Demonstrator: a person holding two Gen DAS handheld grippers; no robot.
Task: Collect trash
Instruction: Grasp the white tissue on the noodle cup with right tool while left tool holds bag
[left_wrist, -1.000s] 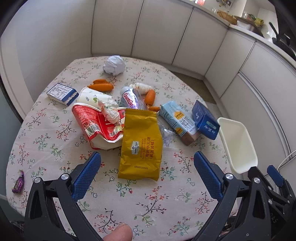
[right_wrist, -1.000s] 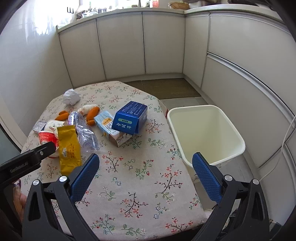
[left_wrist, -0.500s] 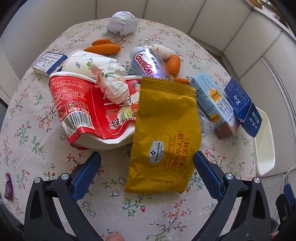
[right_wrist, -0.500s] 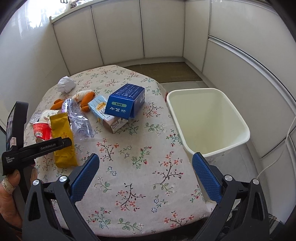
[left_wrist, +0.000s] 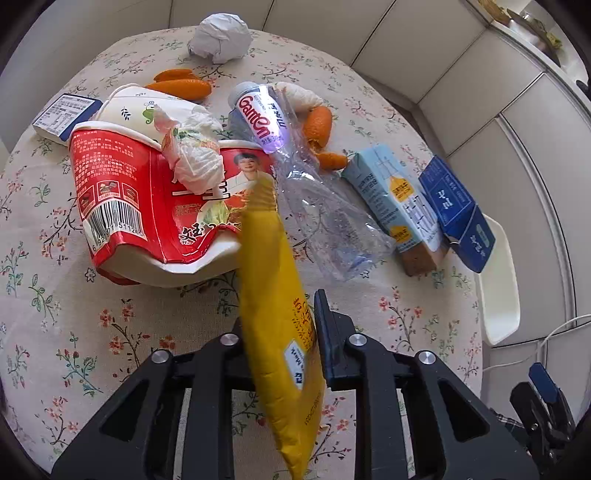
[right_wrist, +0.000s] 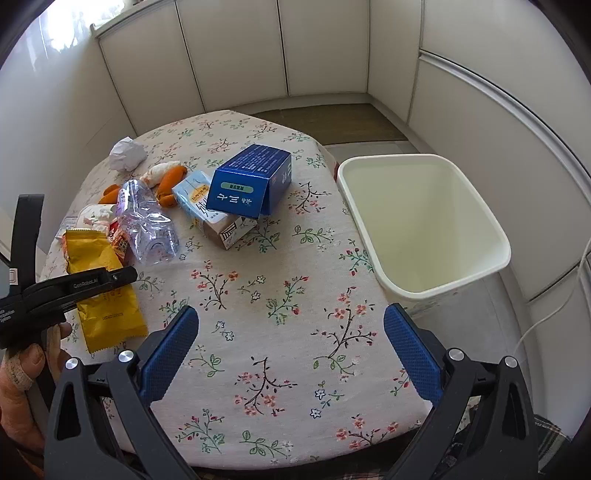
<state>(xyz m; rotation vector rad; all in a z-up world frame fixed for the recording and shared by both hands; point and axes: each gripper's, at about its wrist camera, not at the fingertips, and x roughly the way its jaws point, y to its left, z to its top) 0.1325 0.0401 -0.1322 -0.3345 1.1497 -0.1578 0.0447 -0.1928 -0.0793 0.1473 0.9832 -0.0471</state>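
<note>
My left gripper (left_wrist: 280, 332) is shut on the yellow snack bag (left_wrist: 273, 280), which stands on edge between the jaws; it also shows in the right wrist view (right_wrist: 103, 288) with the left gripper (right_wrist: 122, 275) clamped across it. Behind it lie a crushed red noodle cup (left_wrist: 147, 206), a crushed clear bottle (left_wrist: 295, 177), a light blue carton (left_wrist: 395, 206), a dark blue box (left_wrist: 458, 214) and a white paper ball (left_wrist: 219, 37). My right gripper (right_wrist: 291, 354) is open and empty above the table's near edge. The white bin (right_wrist: 421, 225) stands right of the table.
Orange peels (left_wrist: 181, 85) and a small blue-and-white box (left_wrist: 64, 114) lie at the far left of the floral tablecloth (right_wrist: 280, 295). White cabinets (right_wrist: 236, 55) surround the table. A white cable (right_wrist: 554, 306) hangs at the right.
My left gripper moved forward and down onto the yellow bag and shut on it, turning it on edge. The right gripper has tilted downward a little and stays open.
</note>
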